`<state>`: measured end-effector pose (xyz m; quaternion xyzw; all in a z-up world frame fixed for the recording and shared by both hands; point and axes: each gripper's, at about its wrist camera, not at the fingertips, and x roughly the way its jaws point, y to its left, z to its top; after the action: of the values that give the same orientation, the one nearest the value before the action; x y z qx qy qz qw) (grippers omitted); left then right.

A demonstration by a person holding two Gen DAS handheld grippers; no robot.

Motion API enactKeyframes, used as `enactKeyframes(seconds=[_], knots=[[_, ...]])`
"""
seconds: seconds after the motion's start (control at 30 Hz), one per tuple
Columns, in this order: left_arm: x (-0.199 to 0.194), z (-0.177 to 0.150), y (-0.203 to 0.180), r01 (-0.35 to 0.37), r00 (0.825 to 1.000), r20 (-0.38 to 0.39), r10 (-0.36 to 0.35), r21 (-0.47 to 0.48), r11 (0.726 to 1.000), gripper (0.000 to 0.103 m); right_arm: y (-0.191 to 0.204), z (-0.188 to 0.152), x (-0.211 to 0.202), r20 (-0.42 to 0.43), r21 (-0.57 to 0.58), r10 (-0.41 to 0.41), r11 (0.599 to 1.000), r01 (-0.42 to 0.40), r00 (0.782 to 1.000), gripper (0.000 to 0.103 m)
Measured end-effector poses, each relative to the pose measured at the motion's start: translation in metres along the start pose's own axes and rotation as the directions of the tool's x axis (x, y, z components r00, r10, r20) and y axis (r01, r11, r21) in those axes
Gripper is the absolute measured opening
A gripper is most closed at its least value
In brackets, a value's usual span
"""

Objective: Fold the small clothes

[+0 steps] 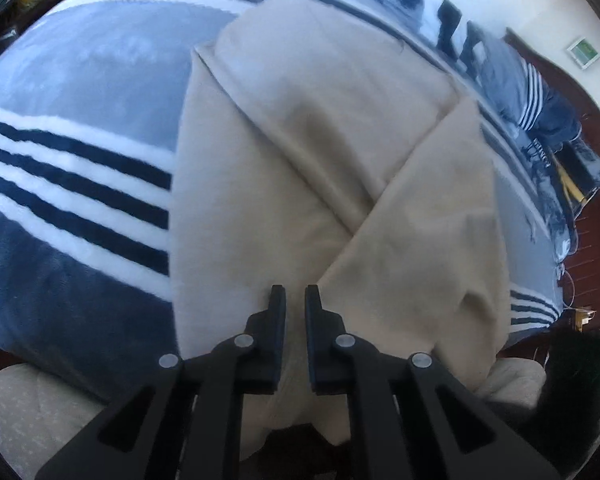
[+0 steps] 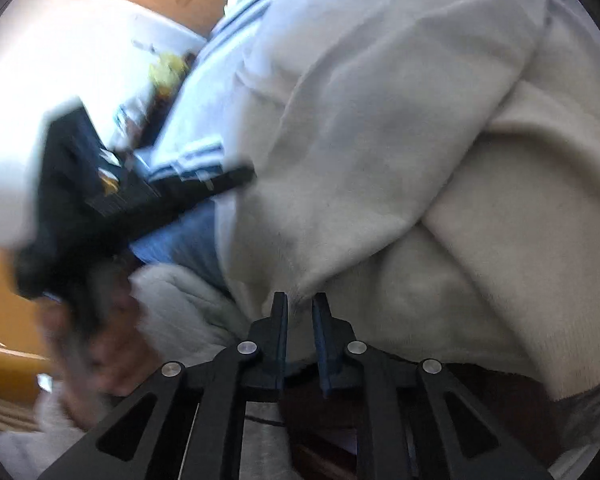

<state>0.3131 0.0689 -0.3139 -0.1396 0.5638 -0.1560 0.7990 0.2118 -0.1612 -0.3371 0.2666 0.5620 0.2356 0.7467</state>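
Observation:
A cream fleece garment [image 1: 340,152] lies partly folded on a blue blanket, its two sides crossed over the middle. My left gripper [image 1: 296,294] hovers over the garment's near edge; its jaws stand a narrow gap apart with cloth showing between them. In the right wrist view the same cream garment [image 2: 400,160] fills the frame. My right gripper [image 2: 300,300] sits at a pinched point of its near edge, jaws nearly closed with a bit of cloth between the tips. The left gripper [image 2: 100,184] shows blurred at the left.
The blue blanket [image 1: 80,80] with white and dark stripes covers the bed. A quilted cream cover [image 1: 28,408] hangs at the near edge. Dark items and a wooden headboard [image 1: 572,92] lie far right. A hand [image 2: 100,352] shows lower left.

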Motion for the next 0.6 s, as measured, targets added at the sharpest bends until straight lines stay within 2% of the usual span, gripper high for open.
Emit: enactKeyframes(seconds=[0.03, 0.07, 0.1, 0.13, 0.17, 0.3, 0.4, 0.47, 0.57, 0.6], knots=[[-0.009, 0.002, -0.004, -0.003, 1.000, 0.027, 0.003, 0.016, 1.000, 0.012, -0.001, 0.001, -0.013, 0.037, 0.004, 0.009, 1.000, -0.010, 0.999, 0.027], [-0.018, 0.004, -0.011, -0.001, 0.998, 0.057, -0.001, 0.035, 0.999, 0.024, -0.003, 0.005, -0.031, 0.082, 0.001, 0.016, 1.000, -0.016, 0.996, 0.048], [-0.025, 0.005, -0.017, 0.005, 0.997, 0.082, -0.009, 0.050, 0.999, 0.030, -0.002, 0.012, -0.049, 0.134, 0.001, 0.011, 1.000, -0.011, 0.991, 0.061], [-0.037, 0.010, -0.030, 0.014, 0.993, 0.116, -0.023, 0.078, 0.997, 0.039, -0.006, 0.020, -0.072, 0.193, 0.004, 0.012, 1.000, -0.013, 0.981, 0.062], [-0.044, 0.013, -0.043, 0.017, 0.991, 0.133, -0.031, 0.108, 0.994, 0.043, -0.010, 0.028, -0.086, 0.227, 0.010, 0.014, 1.000, -0.017, 0.974, 0.062], [-0.055, 0.039, -0.098, 0.006, 0.988, 0.150, -0.039, 0.212, 0.977, 0.051, -0.054, 0.080, -0.143, 0.359, 0.099, 0.012, 0.994, -0.050, 0.933, 0.062], [-0.040, 0.070, -0.144, 0.024, 0.990, 0.129, -0.061, 0.268, 0.963, 0.052, -0.100, 0.126, -0.165, 0.424, 0.220, -0.057, 0.975, -0.041, 0.904, 0.062], [-0.025, 0.094, -0.177, 0.028, 0.991, 0.119, -0.068, 0.313, 0.949, 0.052, -0.125, 0.152, -0.168, 0.442, 0.297, -0.094, 0.954, -0.047, 0.892, 0.062], [0.001, 0.120, -0.216, 0.014, 0.992, 0.115, -0.060, 0.361, 0.933, 0.054, -0.179, 0.187, -0.173, 0.463, 0.403, -0.048, 0.901, -0.162, 0.885, 0.061], [0.013, 0.131, -0.227, 0.003, 0.994, 0.103, -0.044, 0.371, 0.929, 0.054, -0.191, 0.196, -0.172, 0.464, 0.420, -0.053, 0.892, -0.167, 0.884, 0.060]])
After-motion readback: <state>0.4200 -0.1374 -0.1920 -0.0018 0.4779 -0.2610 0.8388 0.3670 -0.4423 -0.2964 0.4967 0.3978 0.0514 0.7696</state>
